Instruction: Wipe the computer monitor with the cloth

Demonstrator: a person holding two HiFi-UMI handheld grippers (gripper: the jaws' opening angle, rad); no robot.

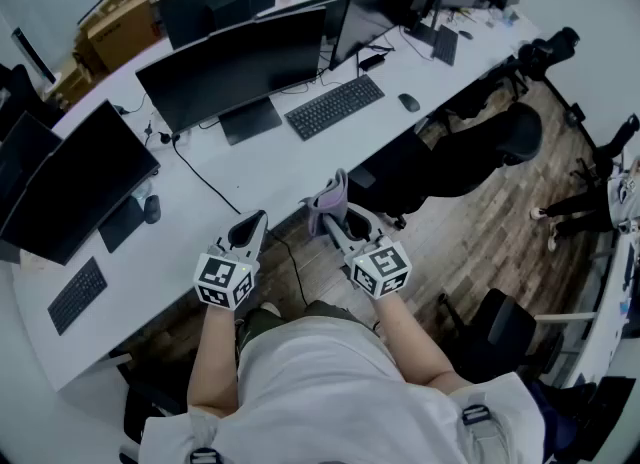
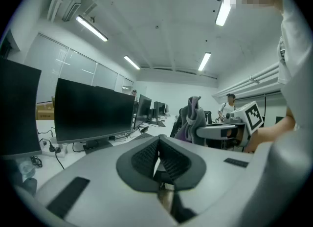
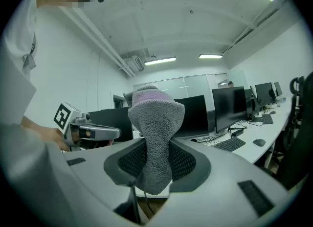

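Right hand-held gripper (image 3: 157,147): clamped on cloth (image 3: 156,116).
Left hand-held gripper (image 2: 158,145): together, empty.
Risk: we expect cloth slip under hard pressure on monitor (image 1: 235,67).

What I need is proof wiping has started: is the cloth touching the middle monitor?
Apart. The head view shows the cloth clamped in the right gripper at the near edge of the desk, bare desktop lying between it and the middle monitor.
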